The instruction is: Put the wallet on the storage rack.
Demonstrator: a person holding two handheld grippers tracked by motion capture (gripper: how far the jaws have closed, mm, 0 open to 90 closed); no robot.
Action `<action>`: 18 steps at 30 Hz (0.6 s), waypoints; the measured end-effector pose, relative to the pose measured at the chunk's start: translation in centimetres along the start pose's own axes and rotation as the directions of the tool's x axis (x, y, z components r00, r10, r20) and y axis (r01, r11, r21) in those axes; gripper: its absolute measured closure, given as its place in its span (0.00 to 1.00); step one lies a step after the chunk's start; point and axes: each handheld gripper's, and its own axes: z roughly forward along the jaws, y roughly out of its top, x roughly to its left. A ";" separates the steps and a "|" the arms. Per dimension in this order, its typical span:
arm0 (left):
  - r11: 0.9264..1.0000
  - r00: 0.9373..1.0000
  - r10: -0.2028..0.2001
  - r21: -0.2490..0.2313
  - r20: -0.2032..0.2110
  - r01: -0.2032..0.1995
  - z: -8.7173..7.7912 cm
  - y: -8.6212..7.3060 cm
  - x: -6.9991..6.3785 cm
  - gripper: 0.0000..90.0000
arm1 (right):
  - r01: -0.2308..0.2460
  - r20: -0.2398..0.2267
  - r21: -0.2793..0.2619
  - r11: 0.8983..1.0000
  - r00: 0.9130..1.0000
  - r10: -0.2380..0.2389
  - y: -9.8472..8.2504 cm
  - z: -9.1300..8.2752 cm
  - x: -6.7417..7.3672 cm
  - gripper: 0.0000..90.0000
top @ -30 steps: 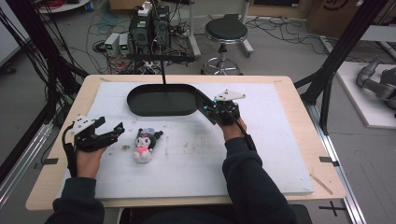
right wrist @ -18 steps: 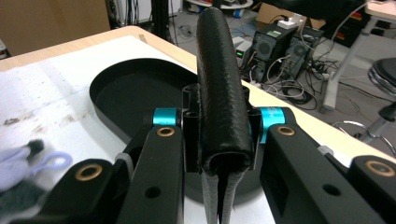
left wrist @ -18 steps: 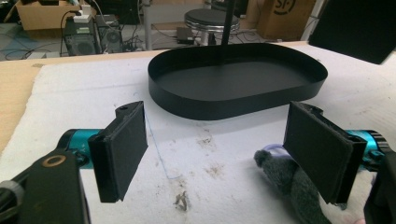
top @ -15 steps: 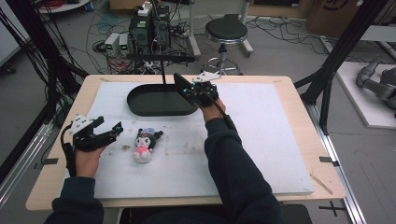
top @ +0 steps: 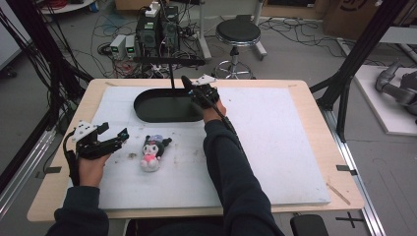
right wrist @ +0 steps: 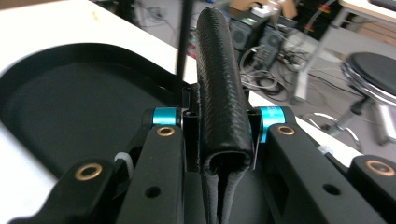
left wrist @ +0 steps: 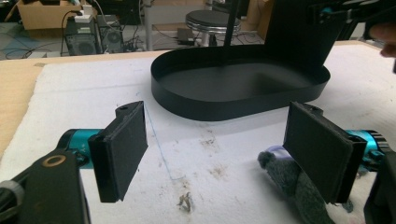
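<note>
Landmark: tray (top: pixel 147 110), on the mat (top: pixel 275 142), toward the table's far edge. Plush toy (top: pixel 152 153) lies on the mat, near side of the tray, apart from it. Left gripper (top: pixel 115 139) is left of the toy. Right gripper (top: pixel 189 86) sits over the tray's right end, clamping a strap (right wrist: pixel 219 84). Stool (top: pixel 238 34) stands behind the tray, beyond the table.

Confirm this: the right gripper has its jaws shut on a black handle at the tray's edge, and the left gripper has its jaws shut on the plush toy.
Wrong on the left. The left gripper has its jaws wide open with only bare mat between them, as the left gripper view shows; the plush toy lies loose beside it. The right gripper is indeed shut on the black handle by the tray.
</note>
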 end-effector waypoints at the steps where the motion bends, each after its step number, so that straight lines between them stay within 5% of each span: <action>1: 1.000 1.000 0.000 0.000 0.000 0.000 0.0 0.0 0.0 0.24 | -0.005 0.012 0.006 1.000 1.000 0.005 -0.2 0.3 0.0 0.86; 10: 1.000 1.000 -0.003 -0.001 -0.001 0.003 -0.2 -0.1 0.1 0.24 | -0.031 0.041 0.018 0.999 0.999 0.031 -1.1 2.5 1.6 0.85; 14: 1.000 1.000 -0.007 -0.003 -0.001 0.007 -0.3 -0.1 0.1 0.24 | -0.073 -0.007 0.003 0.997 0.997 0.073 -1.1 3.1 2.6 0.63; 18: 1.000 1.000 -0.006 -0.003 -0.003 0.006 -0.4 -0.1 0.1 0.24 | -0.067 -0.049 0.006 0.998 0.997 0.067 -1.1 3.3 3.4 0.53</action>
